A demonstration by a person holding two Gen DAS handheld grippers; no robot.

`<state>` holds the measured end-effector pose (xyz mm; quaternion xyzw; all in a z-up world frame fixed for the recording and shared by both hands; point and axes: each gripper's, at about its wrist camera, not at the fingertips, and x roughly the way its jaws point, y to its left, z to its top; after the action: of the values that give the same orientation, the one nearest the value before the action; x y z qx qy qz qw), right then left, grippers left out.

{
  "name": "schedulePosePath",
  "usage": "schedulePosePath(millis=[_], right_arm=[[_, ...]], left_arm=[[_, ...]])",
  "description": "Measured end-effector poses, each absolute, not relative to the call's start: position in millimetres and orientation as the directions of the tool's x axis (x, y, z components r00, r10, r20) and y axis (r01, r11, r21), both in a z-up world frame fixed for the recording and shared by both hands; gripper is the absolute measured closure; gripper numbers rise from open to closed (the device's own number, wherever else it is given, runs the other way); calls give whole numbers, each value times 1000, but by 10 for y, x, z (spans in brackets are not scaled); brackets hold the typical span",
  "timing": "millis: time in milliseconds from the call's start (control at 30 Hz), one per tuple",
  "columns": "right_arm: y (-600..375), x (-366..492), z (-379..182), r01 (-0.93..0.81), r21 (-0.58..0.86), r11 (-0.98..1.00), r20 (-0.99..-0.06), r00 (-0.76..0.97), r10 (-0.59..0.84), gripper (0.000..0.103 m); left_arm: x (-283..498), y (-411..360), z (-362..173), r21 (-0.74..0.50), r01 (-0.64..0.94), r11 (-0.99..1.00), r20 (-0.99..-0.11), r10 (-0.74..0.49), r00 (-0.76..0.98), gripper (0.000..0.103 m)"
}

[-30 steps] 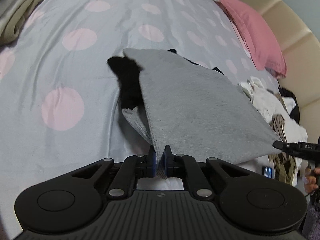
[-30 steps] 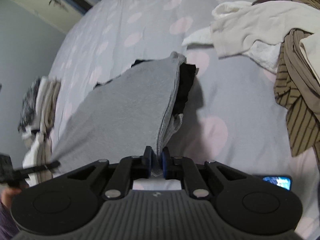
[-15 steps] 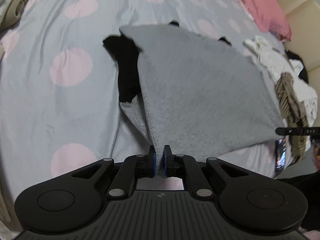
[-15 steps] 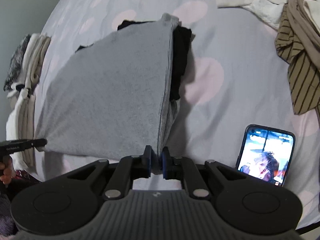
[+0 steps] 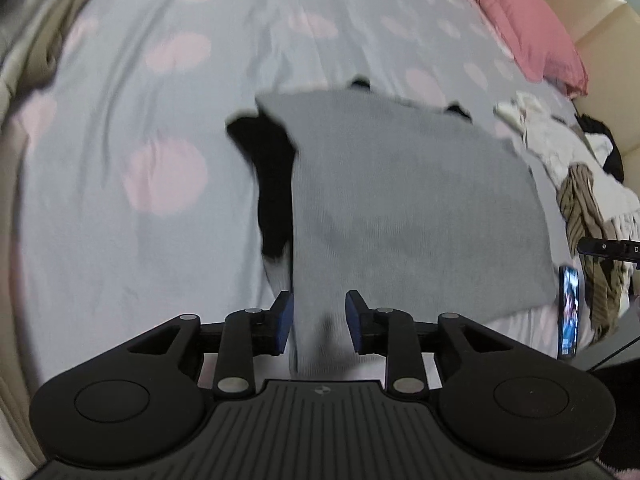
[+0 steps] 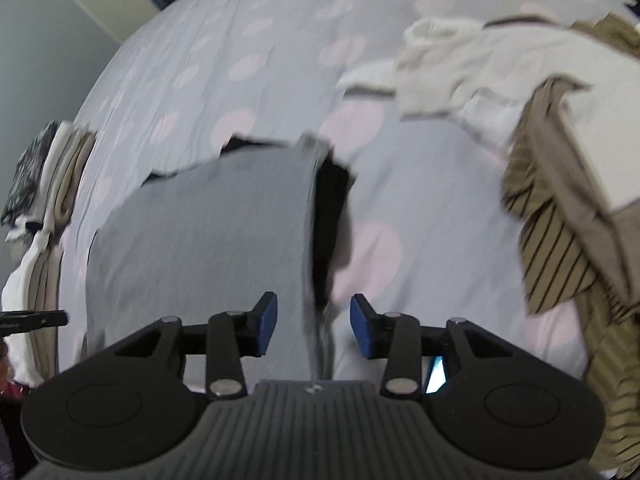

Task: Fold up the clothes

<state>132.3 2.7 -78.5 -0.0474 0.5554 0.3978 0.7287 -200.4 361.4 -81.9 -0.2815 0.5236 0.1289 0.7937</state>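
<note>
A grey garment (image 5: 400,208) with black sleeves (image 5: 272,184) lies folded on the dotted bedsheet (image 5: 140,80). My left gripper (image 5: 319,322) is open, its blue pads either side of the garment's near left corner without pinching it. In the right wrist view the same grey garment (image 6: 208,240) lies ahead, with a black sleeve (image 6: 332,216) along its right edge. My right gripper (image 6: 313,326) is open as well, astride the near right corner. Both frames are motion-blurred.
A pile of unfolded clothes, cream (image 6: 480,64) and brown striped (image 6: 560,248), lies at the right. Folded clothes (image 6: 52,184) are stacked at the left. A phone (image 5: 570,312) lies by the garment's right corner. A pink pillow (image 5: 516,12) rests by the headboard.
Both grippers have opened and let go of the grey garment's near corners, which now lie down on the bed. Both cameras tilted up slightly.
</note>
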Motion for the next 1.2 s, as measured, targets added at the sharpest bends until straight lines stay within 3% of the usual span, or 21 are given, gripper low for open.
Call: schedulePosePath(millis=[200,333,600,1067,1200], right_arm=[[217,1397,-767,-619,369,694,-846,85,526,52],[398,1418,-859,-619,363,697,-847,94,524,51],[534,1628,-1107,-564,386,729,-843,105,528,51],[786,1777,-1580,-526,411,744,-872,9,489,52],[823,1761,-1623,-533,427,731,-862,4,507,62]], left_arm=[[-1711,3653,-597,-282,-457,844,-892,-57,448,64],[-1586,3624,-633,-260,-415,872,-875,-31,483,64],[-1521,3794,-945,-290,-486,824,-879,-29,476,64],[-1292,3808,-1070,-307,-494,813,-885,-54,462,64],[-1272,3828,-1104,-307,-503,808,-888,-53,456,64]])
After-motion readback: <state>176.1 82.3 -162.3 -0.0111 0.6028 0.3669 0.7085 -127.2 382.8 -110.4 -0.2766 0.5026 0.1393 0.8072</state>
